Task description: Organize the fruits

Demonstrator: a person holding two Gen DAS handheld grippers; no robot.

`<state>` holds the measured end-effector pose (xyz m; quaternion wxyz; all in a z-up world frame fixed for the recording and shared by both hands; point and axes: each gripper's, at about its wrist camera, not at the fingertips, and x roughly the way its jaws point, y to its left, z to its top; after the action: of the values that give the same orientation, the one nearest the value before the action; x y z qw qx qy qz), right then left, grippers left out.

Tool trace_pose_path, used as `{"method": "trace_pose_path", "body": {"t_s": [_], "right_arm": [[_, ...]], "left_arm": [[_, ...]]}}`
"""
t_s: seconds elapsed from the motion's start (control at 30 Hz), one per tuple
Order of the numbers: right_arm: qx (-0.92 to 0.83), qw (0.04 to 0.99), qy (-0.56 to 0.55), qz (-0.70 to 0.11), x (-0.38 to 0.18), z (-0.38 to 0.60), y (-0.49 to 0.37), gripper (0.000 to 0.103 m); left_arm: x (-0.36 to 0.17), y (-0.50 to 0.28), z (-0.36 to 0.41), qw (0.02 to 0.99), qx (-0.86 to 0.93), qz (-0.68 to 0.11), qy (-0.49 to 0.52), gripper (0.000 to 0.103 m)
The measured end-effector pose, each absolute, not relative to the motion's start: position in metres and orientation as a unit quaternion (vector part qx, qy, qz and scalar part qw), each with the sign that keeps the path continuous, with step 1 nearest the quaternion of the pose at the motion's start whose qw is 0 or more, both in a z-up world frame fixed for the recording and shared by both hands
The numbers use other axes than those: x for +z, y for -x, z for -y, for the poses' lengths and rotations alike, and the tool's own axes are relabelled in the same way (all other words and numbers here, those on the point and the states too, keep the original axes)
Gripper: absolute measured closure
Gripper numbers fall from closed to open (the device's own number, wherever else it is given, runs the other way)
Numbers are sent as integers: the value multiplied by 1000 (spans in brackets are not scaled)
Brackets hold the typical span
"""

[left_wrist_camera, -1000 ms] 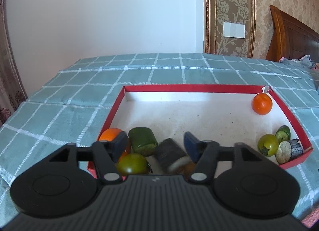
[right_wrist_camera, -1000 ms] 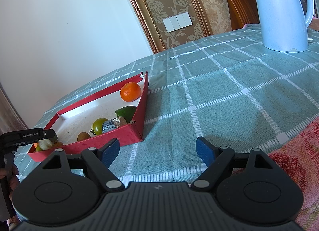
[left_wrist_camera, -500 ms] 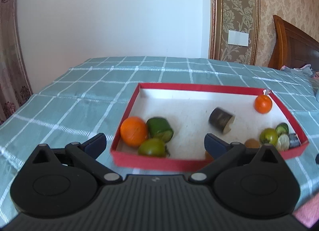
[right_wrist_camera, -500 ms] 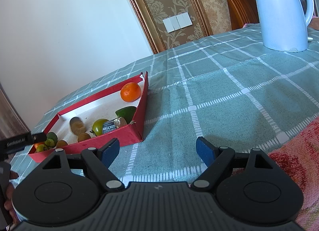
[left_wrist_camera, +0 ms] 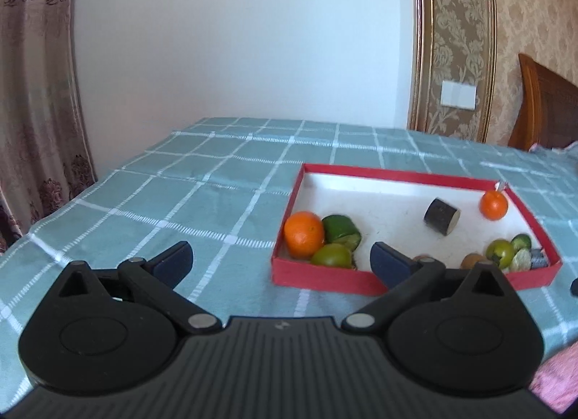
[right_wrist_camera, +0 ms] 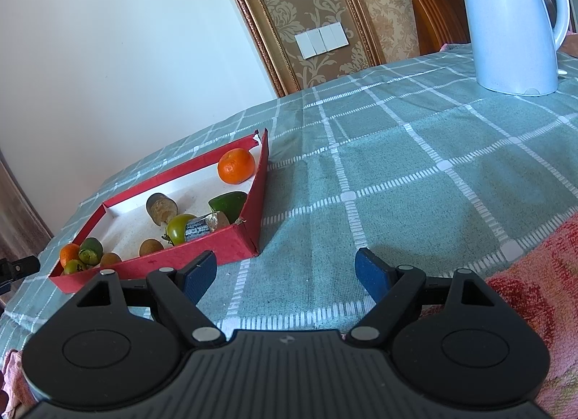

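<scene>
Where fruits cluster, red tray, orange, green fruit

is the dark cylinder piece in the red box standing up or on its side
On its side. The dark cylinder lies on the red box floor, its pale cut end facing sideways.

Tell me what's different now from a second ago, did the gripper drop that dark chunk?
Yes. The left gripper had the dark cylinder piece between its jaws; the jaws opened wide, let it go, and pulled back from the red box. The piece rolled toward the far side, near the small orange. The right gripper, open and empty, the kettle and the other fruit stayed put.
</scene>
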<state>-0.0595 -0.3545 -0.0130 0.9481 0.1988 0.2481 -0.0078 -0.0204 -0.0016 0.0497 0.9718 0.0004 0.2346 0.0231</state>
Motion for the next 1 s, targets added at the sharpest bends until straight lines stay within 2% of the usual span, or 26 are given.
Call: {"method": "trace_pose_path", "body": {"t_s": [1.0], "right_arm": [[-14,950,-182,-254,-13,352,59,19]], "left_arm": [[33,33,-31,962,34,-269,22,0]]}}
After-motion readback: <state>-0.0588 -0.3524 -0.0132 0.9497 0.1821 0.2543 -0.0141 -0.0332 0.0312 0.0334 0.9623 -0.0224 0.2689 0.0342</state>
